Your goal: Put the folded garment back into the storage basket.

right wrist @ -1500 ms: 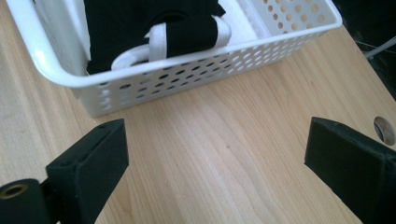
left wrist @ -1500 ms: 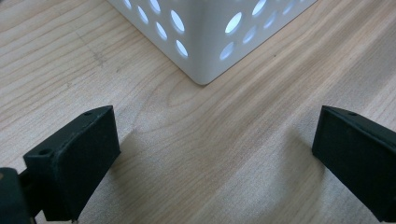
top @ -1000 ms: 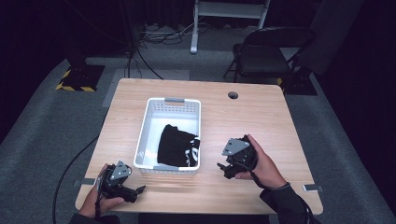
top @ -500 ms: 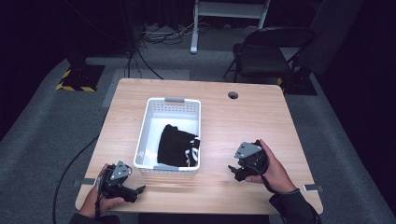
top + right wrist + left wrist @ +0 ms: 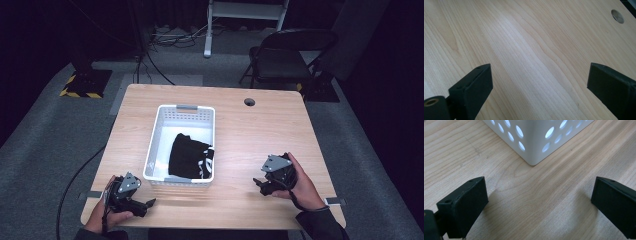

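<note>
basket (image 5: 155, 145): white plastic, rectangular, walls pierced with rows of round holes, upright and open at the top
basket place: on the wooden tabletop (image 5: 260, 135), left of its middle, long side running away from the person
basket corner: in the left gripper view a rounded lower corner (image 5: 532, 150) stands on the wood, light showing through its holes
cloth (image 5: 187, 156): black with small white marks, crumpled
cloth place: inside the basket, in its near right part, against the right wall; far half of the floor bare
</note>
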A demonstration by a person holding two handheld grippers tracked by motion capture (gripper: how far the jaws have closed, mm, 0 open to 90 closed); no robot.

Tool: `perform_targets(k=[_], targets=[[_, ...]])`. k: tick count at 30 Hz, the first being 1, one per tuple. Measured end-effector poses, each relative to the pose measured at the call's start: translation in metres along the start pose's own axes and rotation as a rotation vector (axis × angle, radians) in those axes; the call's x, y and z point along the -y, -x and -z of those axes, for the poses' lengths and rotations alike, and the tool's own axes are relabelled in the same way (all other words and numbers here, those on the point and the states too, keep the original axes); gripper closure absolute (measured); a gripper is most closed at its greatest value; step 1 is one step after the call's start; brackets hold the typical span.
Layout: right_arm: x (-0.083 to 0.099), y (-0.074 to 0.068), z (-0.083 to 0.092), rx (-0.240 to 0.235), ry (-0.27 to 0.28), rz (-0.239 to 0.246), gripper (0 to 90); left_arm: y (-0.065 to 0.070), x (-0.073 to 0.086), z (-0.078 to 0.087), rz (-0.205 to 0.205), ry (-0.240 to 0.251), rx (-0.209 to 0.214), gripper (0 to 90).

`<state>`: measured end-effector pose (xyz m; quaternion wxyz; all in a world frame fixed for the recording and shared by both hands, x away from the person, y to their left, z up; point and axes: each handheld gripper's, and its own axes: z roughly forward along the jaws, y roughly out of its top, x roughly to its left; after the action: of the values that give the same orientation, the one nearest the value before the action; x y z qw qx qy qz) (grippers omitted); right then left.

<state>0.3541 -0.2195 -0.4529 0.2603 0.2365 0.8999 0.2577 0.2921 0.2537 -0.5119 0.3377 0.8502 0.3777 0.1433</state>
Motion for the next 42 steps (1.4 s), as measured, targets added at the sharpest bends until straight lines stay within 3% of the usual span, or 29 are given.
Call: perform_targets(k=[19,42], targets=[[0.036,0.010,0.007,0.052,-0.004,-0.062,6.4,0.000,0.000,0.000,0.000,0.000,-0.001,0.6],[0.082,0.013,0.019,0.065,-0.010,-0.173,6.4,0.000,0.000,0.000,0.001,0.000,-0.002,0.6]])
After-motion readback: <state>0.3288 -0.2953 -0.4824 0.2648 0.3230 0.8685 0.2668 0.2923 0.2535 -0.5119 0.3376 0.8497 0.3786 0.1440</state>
